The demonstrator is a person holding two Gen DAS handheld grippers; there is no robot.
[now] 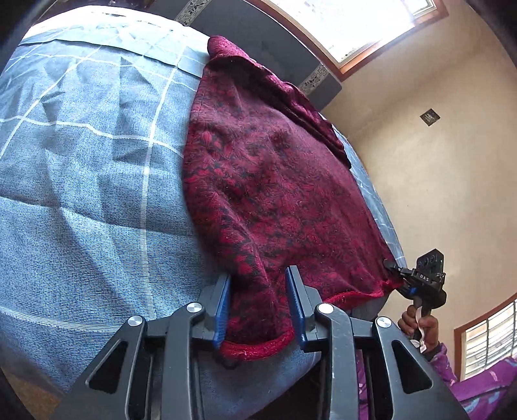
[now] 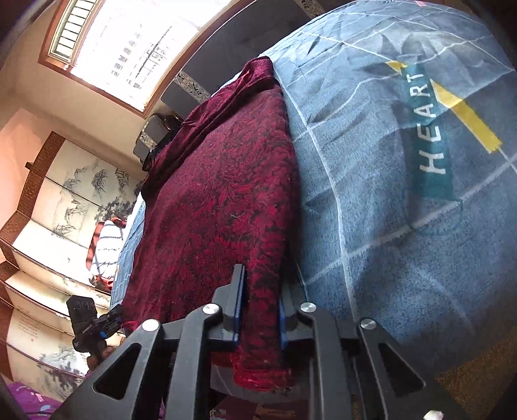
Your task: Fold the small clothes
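Observation:
A dark red patterned knit garment lies spread on a blue checked bedsheet. My left gripper straddles the near left corner of its hem, jaws apart with cloth between the blue pads. In the right wrist view the same garment runs away from me; my right gripper has its pads pressed on the other near hem corner. The right gripper also shows in the left wrist view, pinching the hem. The left gripper shows small at the garment's far corner in the right wrist view.
The sheet carries a teal "HEART" print. A dark headboard stands behind the bed under a bright window. A painted folding screen stands along the wall. Purple cloth lies low on the right.

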